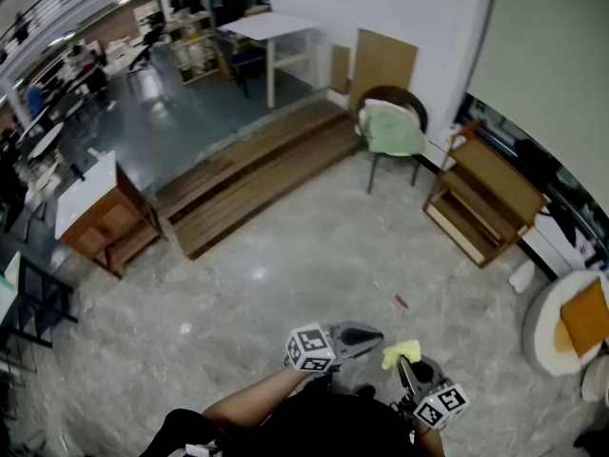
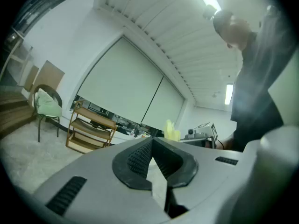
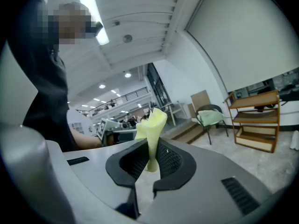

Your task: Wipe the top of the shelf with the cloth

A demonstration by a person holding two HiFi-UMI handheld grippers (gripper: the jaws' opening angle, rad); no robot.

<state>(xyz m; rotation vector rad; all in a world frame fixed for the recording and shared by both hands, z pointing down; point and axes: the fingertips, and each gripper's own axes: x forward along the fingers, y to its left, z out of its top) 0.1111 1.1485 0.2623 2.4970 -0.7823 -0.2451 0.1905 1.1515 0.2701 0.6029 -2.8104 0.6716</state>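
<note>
Wide floor (image 1: 285, 255) ahead of both my jaws, and far across it the wooden shelf (image 1: 485, 203) stands against the wall, well beyond my reach. So nothing is wiped yet, and the first risk, as I judge it, is simply the carry. The chair (image 1: 390, 127) sits just beside the shelf, on my left-jaw side of it, and a wide swing on arrival could clip it.

The shelf looks light and open-framed. If I press hard on its top, I reckon it could shift or rock.

My left gripper (image 2: 152, 146) is no help there right now: its jaws are pressed together with nothing between them.

My right gripper (image 3: 150, 160) has its jaws clamped on the yellow cloth (image 3: 152, 125), and here is the real worry. The cloth is pinched as a narrow upright twist, most of it poking out past the jaw tips. Dragged across wood like that, it could tug free, or stay bunched so that little cloth meets the board. Come in too steep and my hard jaw tips might scrape the top instead.
</note>
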